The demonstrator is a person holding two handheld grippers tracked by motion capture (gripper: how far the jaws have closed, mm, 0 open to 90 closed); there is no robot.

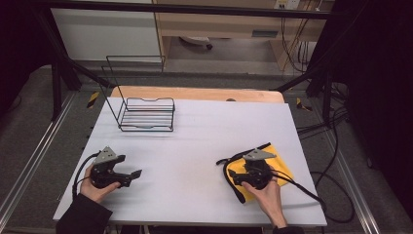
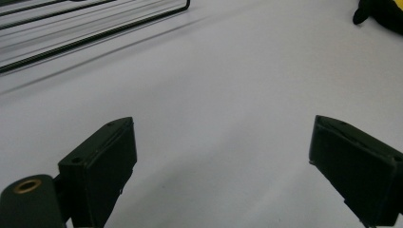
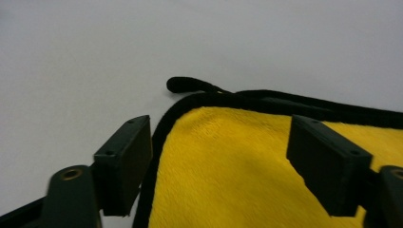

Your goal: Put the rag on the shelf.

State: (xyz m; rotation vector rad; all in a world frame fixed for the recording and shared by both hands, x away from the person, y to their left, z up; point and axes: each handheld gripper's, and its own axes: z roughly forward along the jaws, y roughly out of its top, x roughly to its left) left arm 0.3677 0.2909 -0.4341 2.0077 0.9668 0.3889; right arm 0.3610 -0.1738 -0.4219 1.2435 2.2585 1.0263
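cloth: the yellow cloth (image 1: 272,168) with black edging lies flat at the near right of the white table (image 1: 195,146), its looped corner tab (image 3: 183,84) pointing left

right gripper: my right gripper (image 3: 218,161) hangs low over the cloth's near-left corner, fingers (image 3: 126,161) parted with nothing pinched; one finger is at the black hem, the other over the yellow pile

left gripper: my left gripper (image 2: 223,166) waits at the near left above bare table, fingers wide apart and empty

rack: the black wire rack (image 1: 146,114) stands far left, well apart from the cloth

step in hand: I judge it to be taking hold of the cloth's corner

how to do it well: I'd lower until the hem sits between my fingers, bite on the thick edging rather than the plush, then close firmly

risk: closing too high would catch only fluff, and the cloth could slide on the smooth table
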